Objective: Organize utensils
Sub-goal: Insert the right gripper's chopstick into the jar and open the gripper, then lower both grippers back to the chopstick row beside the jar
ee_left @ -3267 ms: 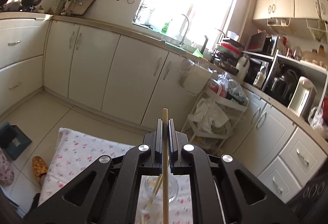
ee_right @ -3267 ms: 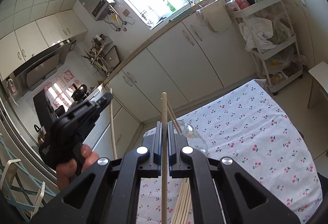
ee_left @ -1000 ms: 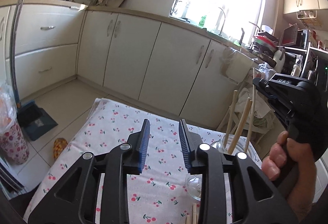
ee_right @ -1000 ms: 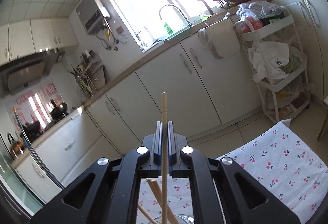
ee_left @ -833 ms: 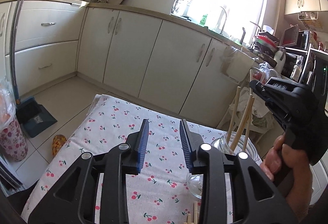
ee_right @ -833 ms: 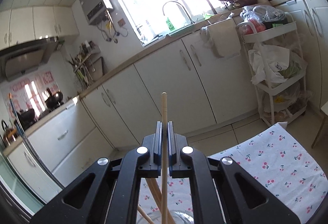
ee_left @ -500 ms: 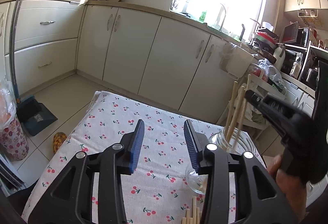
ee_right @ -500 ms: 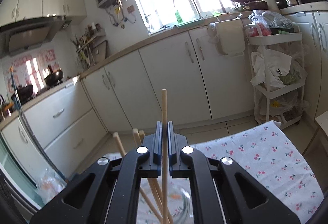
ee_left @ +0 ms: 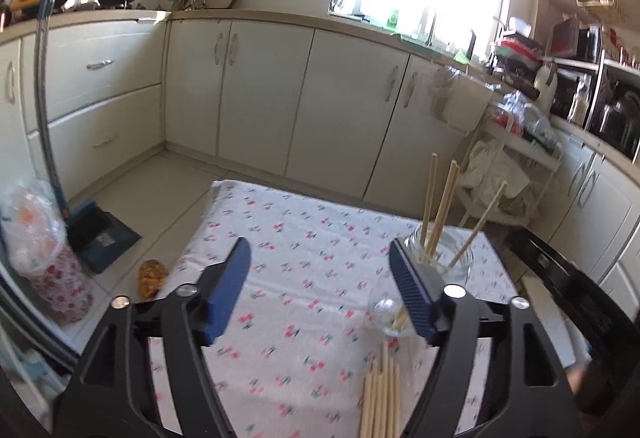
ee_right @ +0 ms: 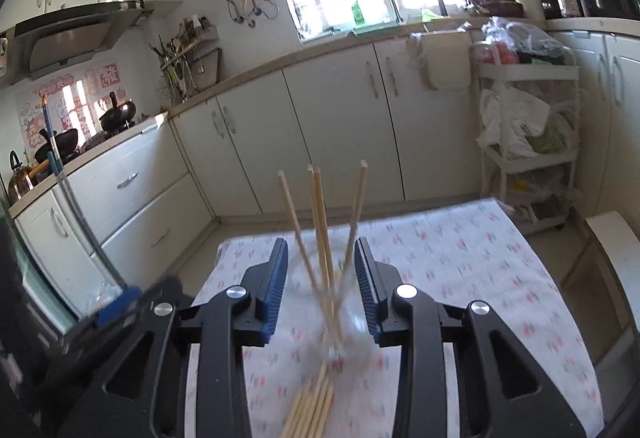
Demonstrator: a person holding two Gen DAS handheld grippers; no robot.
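Note:
A clear glass jar point(ee_left: 456, 266) stands on the cherry-print tablecloth point(ee_left: 300, 238) with several wooden chopsticks point(ee_left: 440, 205) upright in it. More loose chopsticks point(ee_left: 380, 394) lie in a bundle in front of the jar. My left gripper point(ee_left: 318, 254) hangs left of the jar, its jaws opening wide with nothing between them. In the right wrist view my right gripper point(ee_right: 321, 246) is opening just before the blurred jar point(ee_right: 348, 318). The standing chopsticks point(ee_right: 318, 222) rise between its fingers, untouched by the pads. The loose bundle point(ee_right: 312, 406) lies below it.
White floor cabinets line the far walls. A white trolley rack point(ee_right: 528, 141) with bags stands right of the table, a white stool point(ee_right: 616, 250) nearer. On the floor to the left are a blue dustpan point(ee_left: 100, 234) and a flowered bin point(ee_left: 48, 270).
My right gripper has let go of its chopstick, which now stands in the jar, and has drawn back. My left gripper's jaws have spread much wider and it has risen a little.

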